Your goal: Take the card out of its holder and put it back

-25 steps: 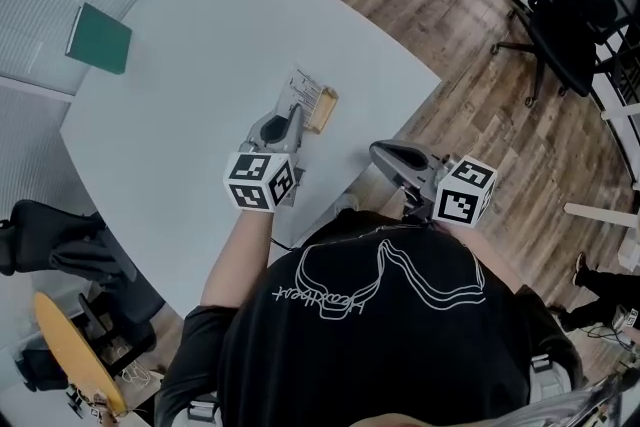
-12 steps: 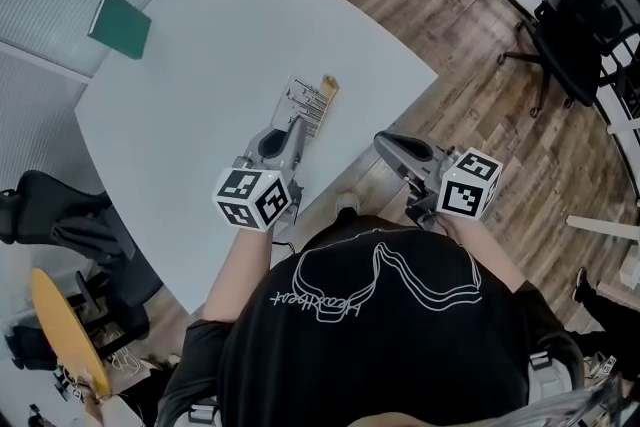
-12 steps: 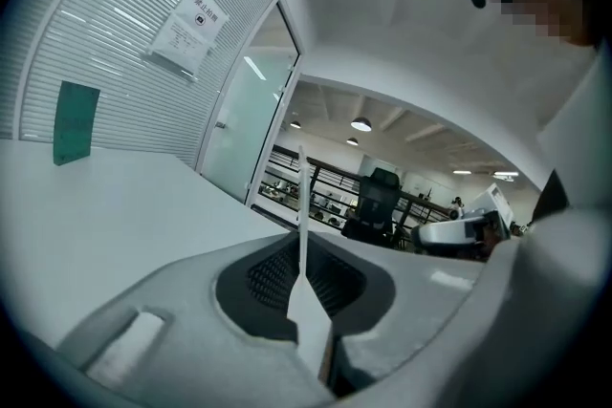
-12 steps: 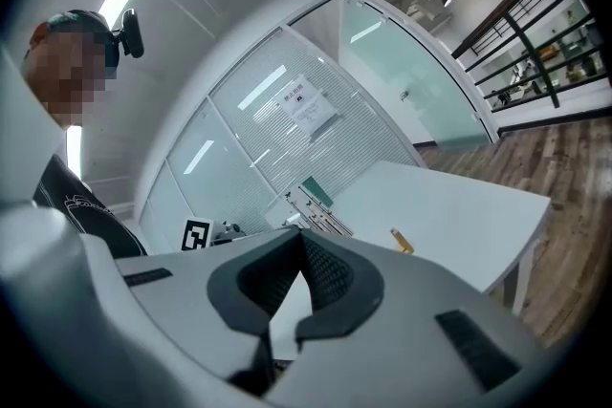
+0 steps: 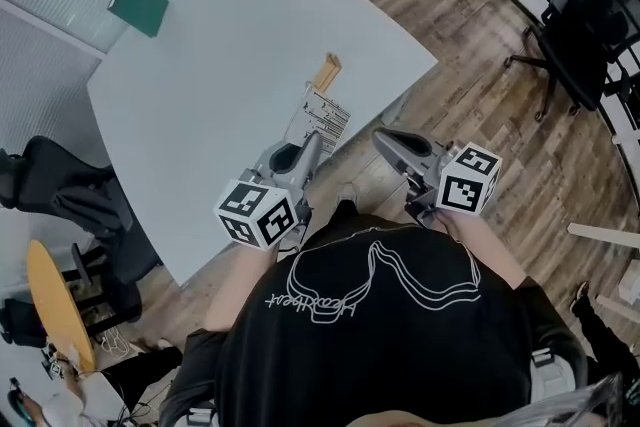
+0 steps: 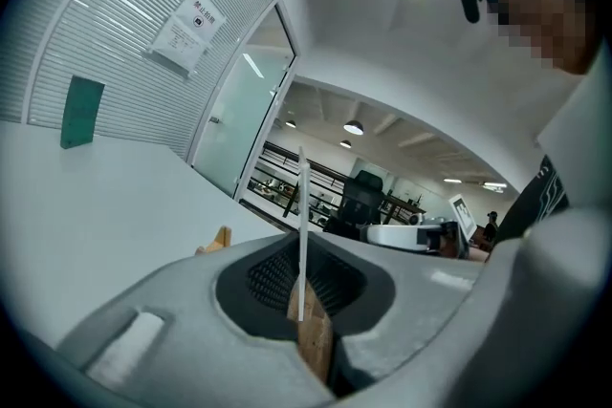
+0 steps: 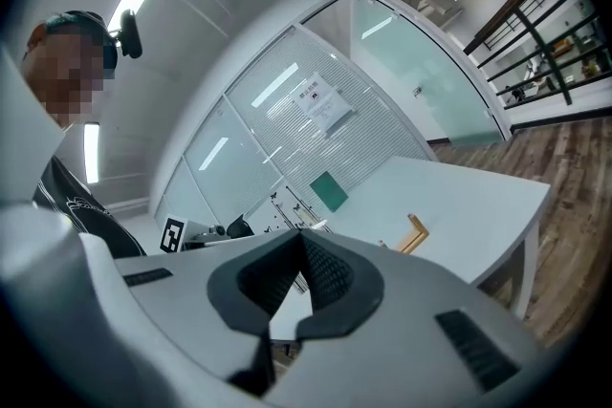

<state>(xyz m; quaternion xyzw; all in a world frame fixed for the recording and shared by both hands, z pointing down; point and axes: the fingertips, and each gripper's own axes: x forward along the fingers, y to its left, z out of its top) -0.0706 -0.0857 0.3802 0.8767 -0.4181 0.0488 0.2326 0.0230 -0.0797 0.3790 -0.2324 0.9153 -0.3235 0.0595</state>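
The left gripper (image 6: 301,246) is clenched on the card (image 6: 302,191), whose lower edge is pinched between the pads, so that the card is seen edge-on and upright above the jaws. From the head view, the left gripper (image 5: 311,145) is seen over the near edge of the bench (image 5: 220,85), and the printed white card (image 5: 323,119) is held clear of the surface, slanting away from the jaws. The wooden holder (image 5: 326,73) is left on the bench just inside the near edge, towards its right end, apart from the card and without it. The same holder (image 6: 216,240) is seen past the left jaw.

The right gripper (image 7: 298,238) is clenched with nothing between its pads. It (image 5: 384,137) is held off the bench, beyond the near edge, above the wooden floor (image 5: 480,25).

A green book (image 5: 138,3) is seen lying at the far left corner of the bench.
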